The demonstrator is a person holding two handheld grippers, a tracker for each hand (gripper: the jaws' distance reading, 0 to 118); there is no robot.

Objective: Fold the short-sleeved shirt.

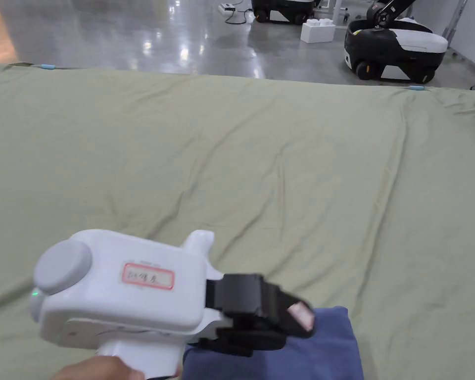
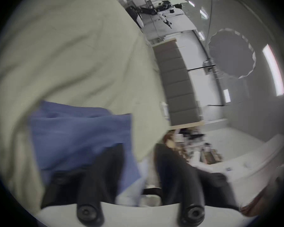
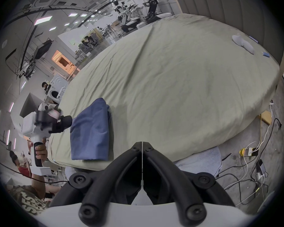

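Our blue shirt point(image 3: 90, 132) lies folded, soft and light, at the bed's point(image 3: 170, 76) near edge; pinch a thick folded edge. Left gripper point(image 2: 138, 150) looks open, holding nothing; right gripper point(image 3: 142, 143) closed, empty

Left gripper point(image 1: 298, 316) hovers over folded blue shirt point(image 1: 325, 354) on sheet point(image 1: 281, 163)

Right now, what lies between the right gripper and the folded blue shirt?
Nothing but bare green sheet: the right gripper view shows the right gripper, jaws closed, apart from the folded blue shirt.
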